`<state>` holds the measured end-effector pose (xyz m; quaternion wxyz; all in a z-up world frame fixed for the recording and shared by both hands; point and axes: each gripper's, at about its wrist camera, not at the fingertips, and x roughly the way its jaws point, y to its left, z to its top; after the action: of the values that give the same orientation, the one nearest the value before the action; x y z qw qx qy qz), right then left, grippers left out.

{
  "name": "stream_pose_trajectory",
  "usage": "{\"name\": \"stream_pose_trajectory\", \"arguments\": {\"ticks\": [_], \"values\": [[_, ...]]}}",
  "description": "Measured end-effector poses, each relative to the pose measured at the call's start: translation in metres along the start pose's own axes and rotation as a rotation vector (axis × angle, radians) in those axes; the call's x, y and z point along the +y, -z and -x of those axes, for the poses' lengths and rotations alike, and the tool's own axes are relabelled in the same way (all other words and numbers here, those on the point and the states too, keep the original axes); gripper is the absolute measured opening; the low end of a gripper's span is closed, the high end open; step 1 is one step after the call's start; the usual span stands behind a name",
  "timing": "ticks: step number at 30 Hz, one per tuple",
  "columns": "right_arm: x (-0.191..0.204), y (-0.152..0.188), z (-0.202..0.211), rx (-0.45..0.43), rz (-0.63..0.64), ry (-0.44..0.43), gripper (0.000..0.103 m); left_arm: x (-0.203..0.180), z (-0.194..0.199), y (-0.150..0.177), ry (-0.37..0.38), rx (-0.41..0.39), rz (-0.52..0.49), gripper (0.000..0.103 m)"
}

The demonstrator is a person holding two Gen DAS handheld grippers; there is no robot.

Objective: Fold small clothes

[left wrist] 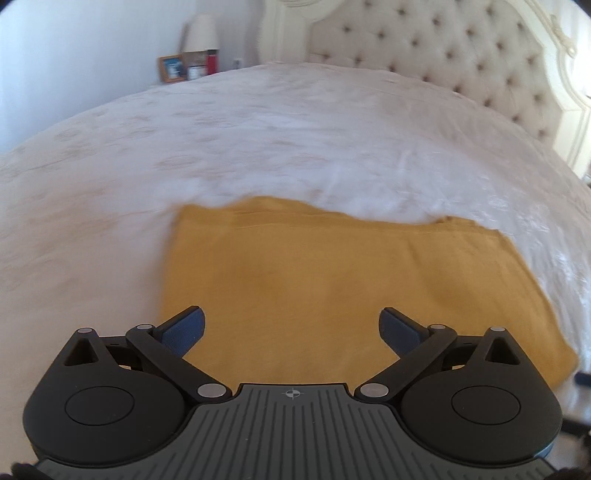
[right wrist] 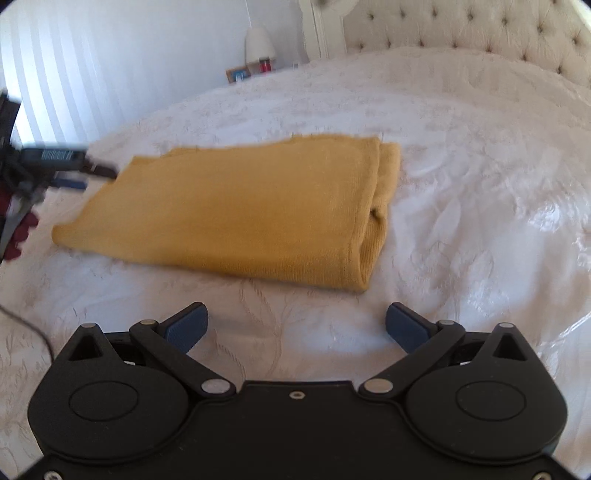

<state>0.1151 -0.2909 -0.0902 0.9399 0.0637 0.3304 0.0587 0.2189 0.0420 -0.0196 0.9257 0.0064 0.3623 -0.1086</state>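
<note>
a: where was the yellow garment [right wrist: 236, 210] when you looked?

b: it lay folded flat on the white bedspread [right wrist: 461, 177], ahead of the right tongs [right wrist: 296, 325] and a little to their left. its doubled, rounded fold end pointed toward the right side of that view, with a second layer showing just behind it.

a: and the right tongs themselves?

b: spread wide, blue pads [right wrist: 186, 326] far apart, nothing between them. they hung over bare bedspread just short of the garment's near edge, not touching it.

a: what about the left tongs [left wrist: 291, 328]?

b: also spread wide and holding nothing. in the left wrist view the garment [left wrist: 332, 280] filled the space directly ahead of and beneath them, its far edge running across just beyond the fingertips. whether the pads [left wrist: 184, 328] touched the cloth i could not tell.

a: could you see one tool from the other?

b: yes, the left tongs [right wrist: 79, 176] showed blurred at the far left of the right wrist view, right beside the garment's left end.

a: anything else around?

b: a tufted headboard [left wrist: 443, 48] stood well beyond the tongs. off to the far left there was a lamp [left wrist: 201, 33], a framed picture [left wrist: 171, 68] and a red bottle [left wrist: 212, 61], all well apart from the garment.
</note>
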Motion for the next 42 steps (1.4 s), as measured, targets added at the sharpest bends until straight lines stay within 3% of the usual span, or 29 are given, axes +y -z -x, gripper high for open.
{"name": "stream_pose_trajectory", "arguments": {"ticks": [7, 13, 20, 28, 29, 31, 32, 33, 35, 39, 42], "values": [[-0.005, -0.007, 0.016, -0.151, -0.043, -0.038, 0.102, 0.049, -0.002, 0.018, -0.059, 0.045, 0.121, 0.102], [-0.006, -0.008, 0.015, -0.184, -0.06, -0.075, 0.102, 0.066, -0.027, 0.027, 0.015, 0.075, 0.19, 0.102], [-0.001, -0.005, 0.014, -0.192, -0.058, -0.102, 0.102, 0.057, -0.057, 0.008, 0.102, 0.057, 0.174, 0.102], [0.0, -0.004, 0.013, -0.197, -0.06, -0.11, 0.102, 0.05, -0.078, -0.005, 0.145, 0.051, 0.17, 0.101], [-0.001, -0.004, 0.013, -0.198, -0.06, -0.111, 0.102, 0.051, -0.077, -0.006, 0.148, 0.053, 0.172, 0.097], [0.0, -0.004, 0.012, -0.195, -0.061, -0.111, 0.102, 0.052, -0.075, -0.008, 0.13, 0.051, 0.183, 0.067], [0.0, -0.004, 0.011, -0.193, -0.061, -0.111, 0.102, 0.054, -0.072, -0.009, 0.115, 0.049, 0.201, 0.035], [0.0, -0.004, 0.011, -0.192, -0.062, -0.111, 0.102, 0.059, -0.07, -0.01, 0.127, 0.052, 0.232, 0.019], [0.0, -0.004, 0.01, -0.192, -0.065, -0.112, 0.102, 0.064, -0.066, -0.014, 0.18, 0.067, 0.29, 0.018], [-0.001, -0.005, 0.013, -0.197, -0.084, -0.118, 0.102, 0.039, -0.043, -0.031, 0.159, 0.04, 0.197, 0.017], [-0.005, -0.006, 0.017, -0.207, -0.106, -0.121, 0.102, 0.015, -0.028, -0.048, 0.185, 0.03, 0.194, 0.017]]}}
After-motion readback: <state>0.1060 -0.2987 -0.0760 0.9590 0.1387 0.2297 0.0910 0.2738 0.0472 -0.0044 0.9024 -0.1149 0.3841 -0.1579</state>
